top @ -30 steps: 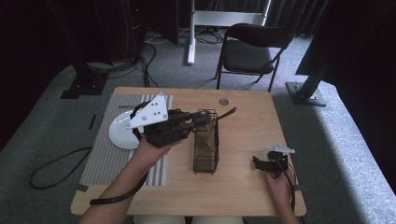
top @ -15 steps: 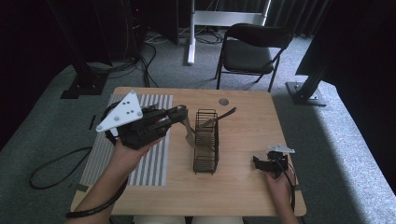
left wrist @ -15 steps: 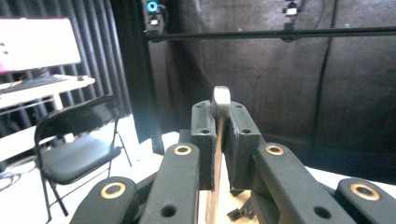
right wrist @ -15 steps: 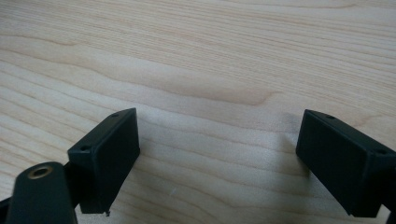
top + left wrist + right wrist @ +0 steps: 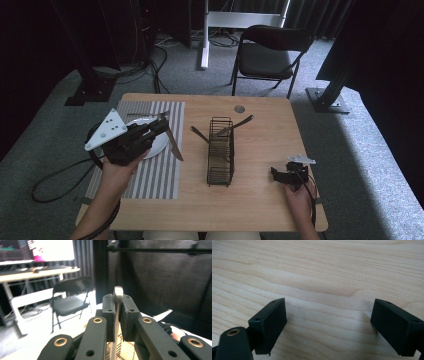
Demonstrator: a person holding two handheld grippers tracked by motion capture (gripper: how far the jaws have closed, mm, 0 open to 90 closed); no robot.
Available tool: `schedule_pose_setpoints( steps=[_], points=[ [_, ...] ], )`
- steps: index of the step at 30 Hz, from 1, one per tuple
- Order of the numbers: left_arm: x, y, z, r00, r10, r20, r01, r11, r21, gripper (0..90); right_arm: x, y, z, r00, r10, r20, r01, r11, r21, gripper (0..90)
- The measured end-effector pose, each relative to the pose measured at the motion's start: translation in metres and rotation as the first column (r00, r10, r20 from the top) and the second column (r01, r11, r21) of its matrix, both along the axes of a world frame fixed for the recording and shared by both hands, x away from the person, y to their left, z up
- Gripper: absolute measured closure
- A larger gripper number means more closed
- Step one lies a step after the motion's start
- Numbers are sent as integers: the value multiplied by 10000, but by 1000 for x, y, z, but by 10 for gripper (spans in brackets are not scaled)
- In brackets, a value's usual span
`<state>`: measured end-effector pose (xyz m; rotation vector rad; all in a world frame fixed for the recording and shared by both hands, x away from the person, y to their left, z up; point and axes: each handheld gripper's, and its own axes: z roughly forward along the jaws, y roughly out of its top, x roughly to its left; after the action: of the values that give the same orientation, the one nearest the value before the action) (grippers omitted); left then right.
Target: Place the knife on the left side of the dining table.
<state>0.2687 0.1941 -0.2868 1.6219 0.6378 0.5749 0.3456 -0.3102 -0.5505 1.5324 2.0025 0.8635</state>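
Note:
My left gripper [image 5: 161,126] hovers over the striped placemat [image 5: 155,177] at the table's left, shut on a table knife [image 5: 174,144] whose blade hangs down and to the right. In the left gripper view the knife's thin metal handle [image 5: 117,293] stands edge-on, clamped between the pads of the left gripper [image 5: 117,312]. A white plate [image 5: 159,145] lies under the gripper, partly hidden by it. The black wire basket [image 5: 220,165] stands mid-table with two utensils [image 5: 236,125] leaning out of it. My right gripper [image 5: 281,174] rests open at the front right; between the fingers of the right gripper [image 5: 329,327] there is bare wood.
A slim silver utensil [image 5: 145,115] lies on the mat beyond the plate. A round grommet [image 5: 239,108] sits in the tabletop near the far edge. Beyond the table a folding chair [image 5: 270,55] stands on the carpet. Cables trail on the floor at the left.
My left gripper has carried the knife leftward, away from the wire basket and over the placemat and plate, a little lower. The right gripper has stayed where it was.

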Motion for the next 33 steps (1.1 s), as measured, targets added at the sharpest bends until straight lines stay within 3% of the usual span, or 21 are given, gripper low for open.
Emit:
schedule_pose_setpoints(
  steps=[1, 2, 5, 9, 13, 18, 24, 26, 31, 33],
  points=[
    [0, 0, 0, 10000, 0, 0, 0, 10000, 0, 839, 0, 0, 0, 10000, 0, 0, 0, 10000, 0, 125],
    [3, 5, -11, 9983, 561, -163, -561, 9984, -6, 839, 0, 0, 0, 10000, -3, -1, 3, 10000, 1, 125],
    [7, 10, -29, 9932, 1073, -463, -1076, 9942, -48, 839, 0, 0, 0, 10000, -1, -10, 1, 10000, -5, 125],
    [10, 11, -55, 9809, 1864, -548, -1855, 9824, 213, 839, 0, 0, 0, 10000, -10, -8, 10, 10000, 6, 125],
    [18, 13, -78, 9731, 2130, -879, -2128, 9770, 119, 838, 0, 0, 0, 10000, -8, 0, 8, 10000, 3, 125],
    [28, 16, -102, 9580, 2441, -1505, -2475, 9689, -39, 838, 0, 0, 0, 10000, -1, -10, 1, 10000, -11, 125],
    [34, 21, -120, 9487, 2584, -1825, -2652, 9641, -139, 838, 0, 0, 0, 10000, -6, -14, 6, 10000, -4, 125],
    [33, 25, -122, 9415, 2757, -1937, -2869, 9574, -316, 838, 0, 0, 0, 10000, -6, -14, 6, 10000, -4, 125],
    [29, 34, -124, 9343, 2859, -2131, -3041, 9509, -574, 832, 0, 0, 0, 10000, -12, -13, 12, 10000, 6, 125],
    [26, 40, -124, 9281, 3037, -2155, -3276, 9410, -845, 804, 0, 0, 0, 10000, -10, -11, 10, 10000, 3, 125]
  ],
)
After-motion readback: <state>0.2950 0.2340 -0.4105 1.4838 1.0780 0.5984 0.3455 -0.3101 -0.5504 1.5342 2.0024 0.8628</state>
